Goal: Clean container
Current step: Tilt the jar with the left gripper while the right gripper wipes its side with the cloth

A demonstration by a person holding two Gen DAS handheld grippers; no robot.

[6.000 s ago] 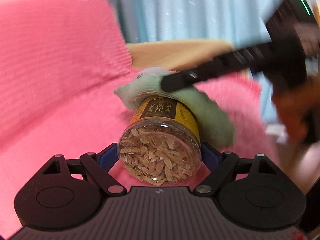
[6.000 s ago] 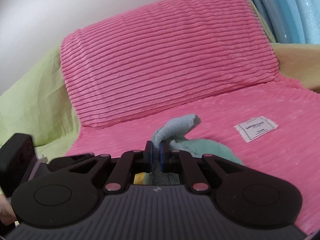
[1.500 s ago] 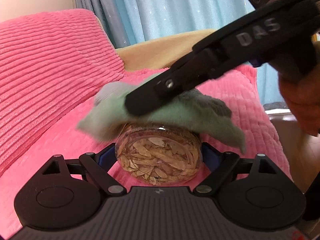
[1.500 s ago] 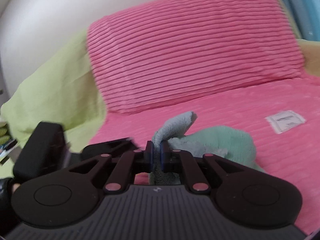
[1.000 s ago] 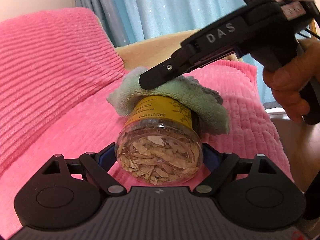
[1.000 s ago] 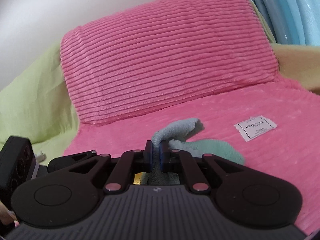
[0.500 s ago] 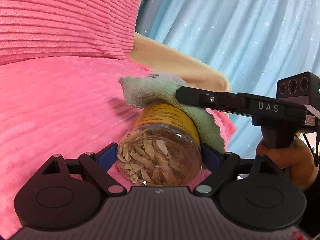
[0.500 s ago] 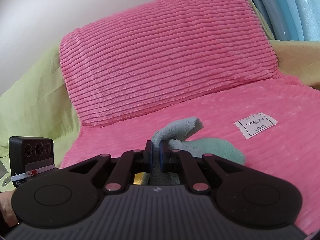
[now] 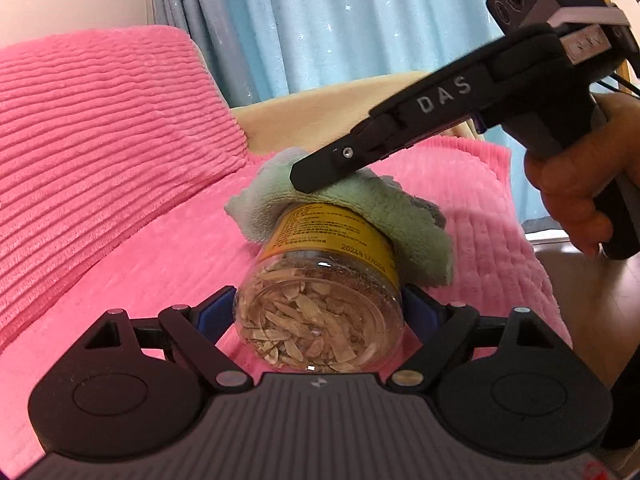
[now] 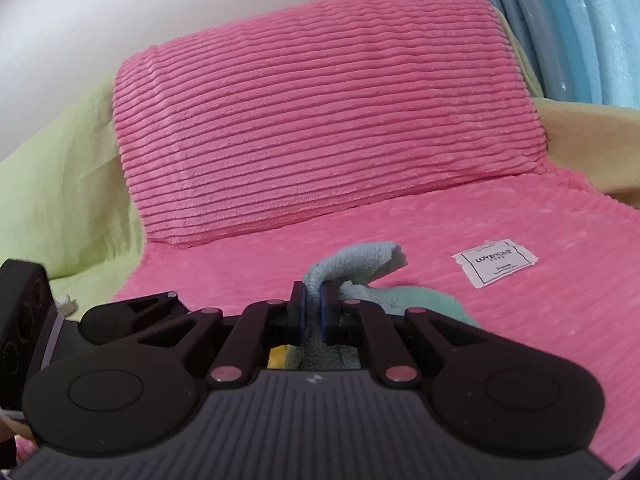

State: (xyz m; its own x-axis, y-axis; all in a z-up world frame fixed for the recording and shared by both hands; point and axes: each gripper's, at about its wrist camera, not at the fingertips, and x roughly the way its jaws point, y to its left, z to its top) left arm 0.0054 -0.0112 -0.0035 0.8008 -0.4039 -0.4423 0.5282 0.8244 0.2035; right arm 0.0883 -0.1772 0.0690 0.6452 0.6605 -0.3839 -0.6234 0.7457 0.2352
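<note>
Your left gripper [image 9: 318, 312] jaws still clamp the jar [image 9: 320, 300]; right gripper [image 10: 313, 312], jaws pinching the cloth [image 9: 360, 208], has swung back over the label. Wiping continues, unfinished.

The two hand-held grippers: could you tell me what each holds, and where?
Left hand-held gripper clamps the jar by its sides near the base; right hand-held gripper pinches a fold of the green cloth.

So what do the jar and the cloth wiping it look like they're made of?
Jar: clear and glossy, glass or plastic, can't tell; the flakes inside show through, and it has a yellow printed label. Cloth: pale green, soft fluffy pile, probably microfibre or terry.
</note>
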